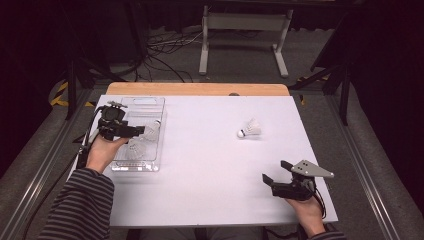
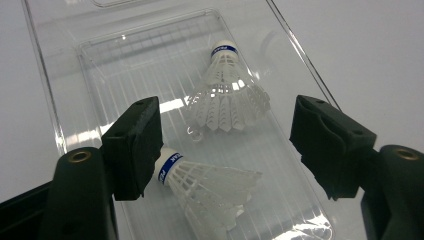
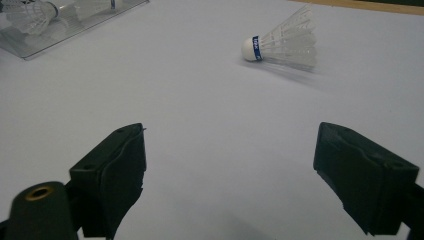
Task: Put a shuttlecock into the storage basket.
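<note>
A clear plastic tray (image 1: 155, 107) lies at the table's left side with two white shuttlecocks in it. My left gripper (image 1: 141, 131) hovers over the tray. In the left gripper view that gripper (image 2: 227, 117) stands open above both shuttlecocks: one (image 2: 225, 90) lies with its cork pointing away, the other (image 2: 205, 192) lies beside the left jaw. A third shuttlecock (image 1: 250, 130) lies on its side on the white table, right of centre. My right gripper (image 1: 275, 171) is open near the front right edge, well short of that shuttlecock (image 3: 285, 45), with nothing between its jaws (image 3: 230, 145).
The white tabletop (image 1: 210, 165) ends in a wooden strip (image 1: 197, 89) at the far edge. Beyond it are a grey floor with cables (image 1: 165, 50) and a white stand (image 1: 245, 35). The tray (image 3: 40, 45) appears at the upper left of the right gripper view.
</note>
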`<state>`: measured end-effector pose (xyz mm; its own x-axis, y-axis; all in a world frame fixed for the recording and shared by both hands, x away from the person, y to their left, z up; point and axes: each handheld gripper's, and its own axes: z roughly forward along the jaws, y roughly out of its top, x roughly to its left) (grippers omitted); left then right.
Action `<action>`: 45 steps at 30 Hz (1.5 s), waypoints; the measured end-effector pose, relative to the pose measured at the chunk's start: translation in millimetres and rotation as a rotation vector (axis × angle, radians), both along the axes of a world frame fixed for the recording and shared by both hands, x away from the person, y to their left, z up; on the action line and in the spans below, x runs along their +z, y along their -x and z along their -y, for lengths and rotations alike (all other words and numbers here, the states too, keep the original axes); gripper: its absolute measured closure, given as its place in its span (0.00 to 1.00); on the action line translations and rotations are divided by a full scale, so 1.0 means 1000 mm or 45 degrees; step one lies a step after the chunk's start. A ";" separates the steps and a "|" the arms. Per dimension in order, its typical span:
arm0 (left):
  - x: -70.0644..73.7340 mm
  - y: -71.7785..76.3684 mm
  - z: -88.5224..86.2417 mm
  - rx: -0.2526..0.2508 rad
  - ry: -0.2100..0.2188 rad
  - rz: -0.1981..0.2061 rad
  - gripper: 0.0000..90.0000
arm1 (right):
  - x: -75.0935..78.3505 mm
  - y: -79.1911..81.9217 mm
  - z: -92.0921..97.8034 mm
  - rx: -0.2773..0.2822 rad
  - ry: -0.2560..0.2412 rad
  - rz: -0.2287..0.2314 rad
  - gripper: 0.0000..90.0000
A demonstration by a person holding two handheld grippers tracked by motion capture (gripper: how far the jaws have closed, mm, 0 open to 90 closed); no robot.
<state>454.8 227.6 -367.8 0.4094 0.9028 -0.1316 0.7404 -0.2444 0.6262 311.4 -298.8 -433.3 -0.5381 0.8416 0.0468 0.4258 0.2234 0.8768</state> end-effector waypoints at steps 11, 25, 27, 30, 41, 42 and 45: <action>0.001 0.013 0.003 -0.042 0.005 0.012 0.33 | 0.000 0.000 0.000 0.001 -0.001 0.001 0.16; 0.003 0.026 0.005 -0.070 0.006 0.040 0.32 | 0.000 0.000 0.000 -0.001 -0.003 -0.001 0.16; 0.003 0.027 0.005 -0.070 0.007 0.045 0.32 | 0.000 0.000 0.000 -0.001 -0.004 -0.002 0.16; 0.003 0.030 0.006 -0.076 0.005 0.045 0.32 | 0.000 0.000 0.000 -0.001 -0.005 -0.001 0.16; 0.002 0.038 0.005 -0.100 0.012 0.073 0.30 | 0.000 0.000 0.000 -0.003 -0.001 -0.002 0.16; 0.001 0.039 0.006 -0.097 0.015 0.070 0.30 | 0.000 0.000 0.000 -0.003 -0.001 -0.002 0.16; 0.000 0.041 0.005 -0.103 0.009 0.082 0.30 | 0.000 0.000 0.000 -0.001 -0.002 0.000 0.16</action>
